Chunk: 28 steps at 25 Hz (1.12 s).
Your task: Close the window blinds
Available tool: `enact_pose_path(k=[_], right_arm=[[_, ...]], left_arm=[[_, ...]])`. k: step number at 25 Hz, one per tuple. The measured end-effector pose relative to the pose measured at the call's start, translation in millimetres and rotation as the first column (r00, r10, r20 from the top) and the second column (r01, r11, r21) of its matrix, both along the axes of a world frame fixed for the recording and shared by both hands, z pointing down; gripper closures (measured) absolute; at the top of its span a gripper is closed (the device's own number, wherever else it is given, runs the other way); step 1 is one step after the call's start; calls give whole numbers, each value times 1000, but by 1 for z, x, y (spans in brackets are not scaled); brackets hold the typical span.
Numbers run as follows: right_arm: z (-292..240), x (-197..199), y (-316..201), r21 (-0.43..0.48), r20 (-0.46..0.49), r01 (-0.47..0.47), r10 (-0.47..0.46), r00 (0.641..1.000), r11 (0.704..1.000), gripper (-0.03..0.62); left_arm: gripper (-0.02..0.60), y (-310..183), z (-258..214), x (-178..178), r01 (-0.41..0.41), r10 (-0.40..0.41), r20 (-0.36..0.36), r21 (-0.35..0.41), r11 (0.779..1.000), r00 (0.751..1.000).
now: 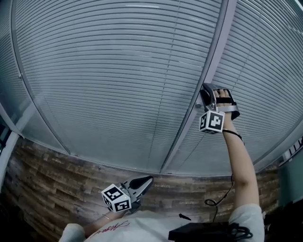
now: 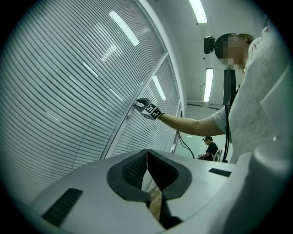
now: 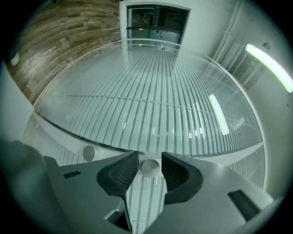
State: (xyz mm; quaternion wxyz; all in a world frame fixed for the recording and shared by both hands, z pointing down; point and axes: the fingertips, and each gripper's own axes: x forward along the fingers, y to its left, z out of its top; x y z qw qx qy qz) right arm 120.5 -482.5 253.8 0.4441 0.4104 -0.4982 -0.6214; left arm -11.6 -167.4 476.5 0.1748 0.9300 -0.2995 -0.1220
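R arm [image 1: 241, 160] raised straight, R hand-held gripper [image 3: 149, 160] apart round frame knob [image 3: 150, 168]; L hand-held gripper [image 2: 147, 153] closed, held low.

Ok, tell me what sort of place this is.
Probably an office interior: large slatted blinds in metal frames, long ceiling strip lights and a wood-plank floor.

Cool, dim fisheye frames (dark vignetted corners), glare from ceiling strip lights [image 2: 199, 10].
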Motion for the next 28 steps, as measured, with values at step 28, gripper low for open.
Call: enact_pose_path(k=[28], right_arm=[[-23, 22, -6, -113, 983, 180, 84, 162, 977, 462]], left_arm=[[563, -1, 2, -9, 23, -23, 2, -4, 1000, 1000]])
